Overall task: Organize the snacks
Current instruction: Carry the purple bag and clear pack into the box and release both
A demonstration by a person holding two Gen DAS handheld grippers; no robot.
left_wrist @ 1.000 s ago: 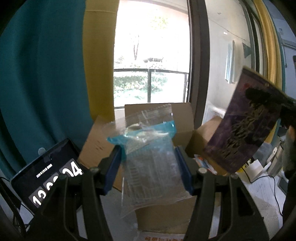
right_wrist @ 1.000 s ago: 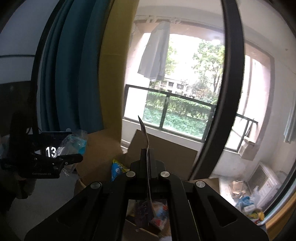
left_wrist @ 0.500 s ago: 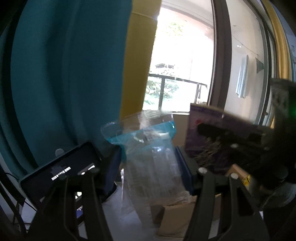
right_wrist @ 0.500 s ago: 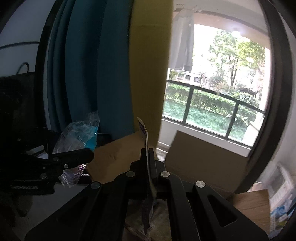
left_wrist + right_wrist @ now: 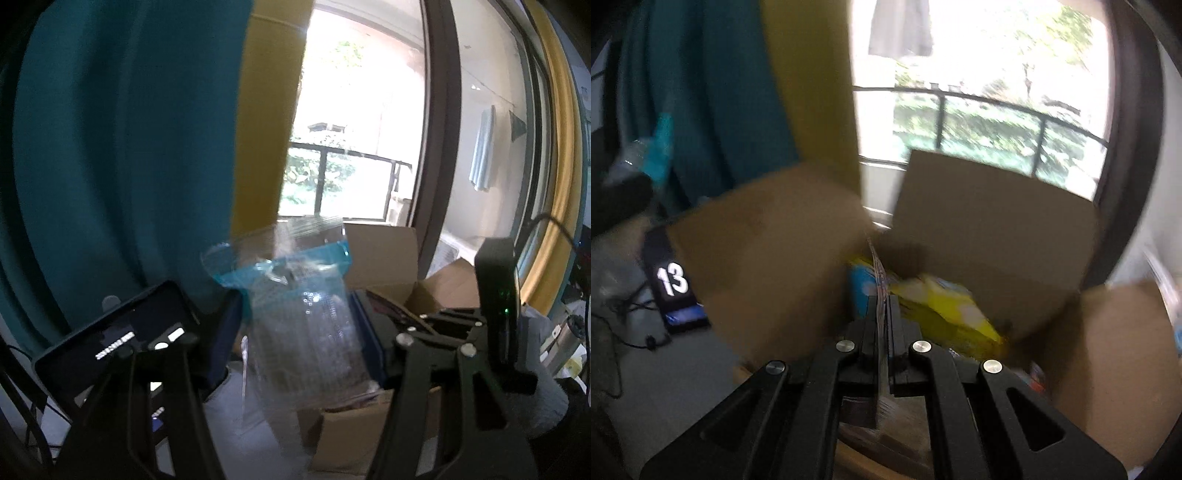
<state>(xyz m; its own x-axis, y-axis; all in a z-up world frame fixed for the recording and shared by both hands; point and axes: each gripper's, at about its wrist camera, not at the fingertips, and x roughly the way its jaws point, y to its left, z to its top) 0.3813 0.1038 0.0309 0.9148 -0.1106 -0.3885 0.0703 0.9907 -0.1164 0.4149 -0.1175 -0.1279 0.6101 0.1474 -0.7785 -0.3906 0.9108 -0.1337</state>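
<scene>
My left gripper [image 5: 301,317] is shut on a clear plastic snack bag with a blue top [image 5: 303,325] and holds it up in front of an open cardboard box [image 5: 380,254]. My right gripper [image 5: 881,310] is shut on a thin flat dark snack packet [image 5: 881,332], seen edge-on, and holds it over the box opening [image 5: 979,229]. Yellow [image 5: 945,314] and blue [image 5: 862,291] snack packs lie inside the box. The right gripper also shows in the left wrist view [image 5: 436,325] at the box.
A tablet with a clock display [image 5: 122,332] stands left of the box, also visible in the right wrist view [image 5: 672,284]. Teal and yellow curtains [image 5: 129,147] and a window [image 5: 351,147] stand behind. Cables lie on the grey table [image 5: 628,332].
My right gripper has swung down and left with the dark packet to the box opening. My left gripper has shifted left, still holding the clear bag.
</scene>
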